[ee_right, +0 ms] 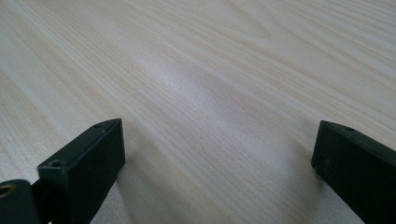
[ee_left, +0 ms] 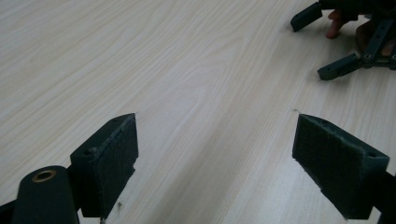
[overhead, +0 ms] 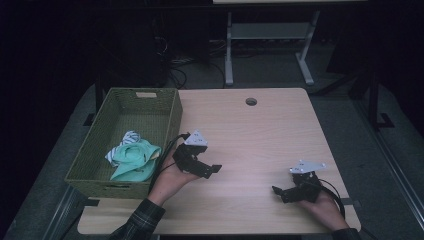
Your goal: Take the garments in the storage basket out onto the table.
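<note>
Inside the basket (overhead: 167, 115) we see soft, light cloths (overhead: 134, 159); pinch a fold. Left hand-held gripper (overhead: 212, 170) beside basket, right hand-held gripper (overhead: 279, 193) farther off, both wide, empty.

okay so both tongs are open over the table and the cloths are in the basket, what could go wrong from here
1. The left tongs sit close to the green basket; a sideways reach for the mint cloth could knock its wall.
2. The mint cloth lies bunched with a striped cloth, so one grab might lift both.
3. The right tongs trail a cable that could snag the table edge.
</note>
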The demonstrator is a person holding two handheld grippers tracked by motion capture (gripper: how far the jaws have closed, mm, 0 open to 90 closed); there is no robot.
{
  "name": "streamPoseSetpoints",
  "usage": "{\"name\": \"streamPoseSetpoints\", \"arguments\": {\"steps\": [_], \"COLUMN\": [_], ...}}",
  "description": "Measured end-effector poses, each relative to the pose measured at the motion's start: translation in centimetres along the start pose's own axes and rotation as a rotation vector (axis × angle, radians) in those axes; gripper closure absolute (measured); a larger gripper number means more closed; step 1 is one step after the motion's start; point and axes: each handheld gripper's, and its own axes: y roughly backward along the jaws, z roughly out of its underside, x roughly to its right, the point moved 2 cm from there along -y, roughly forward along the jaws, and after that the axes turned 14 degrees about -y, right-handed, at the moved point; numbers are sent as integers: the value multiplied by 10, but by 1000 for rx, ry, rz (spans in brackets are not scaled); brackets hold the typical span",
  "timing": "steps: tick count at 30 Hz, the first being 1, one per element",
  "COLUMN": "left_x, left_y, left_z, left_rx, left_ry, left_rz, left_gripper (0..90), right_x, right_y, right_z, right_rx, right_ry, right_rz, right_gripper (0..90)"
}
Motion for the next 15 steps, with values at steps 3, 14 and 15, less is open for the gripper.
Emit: {"name": "streamPoseSetpoints", "arguments": {"steps": [3,14,15], "left_x": [-1,-9,-10], "left_y": [2,17,18], "left_z": [-2,-7,-7], "left_rx": [-5,2,3], "left_ry": [-7,-4,-6], "left_rz": [0,-19,-20], "left_gripper": [138,138,138], "right_x": [0,-1,-1], "right_y": [0,0,0], "right_z": [0,0,0], "right_rx": [0,-1,0], "right_ry": [-1,-6,-5], "right_rz": [0,2,2], "right_gripper": [22,21,21]}}
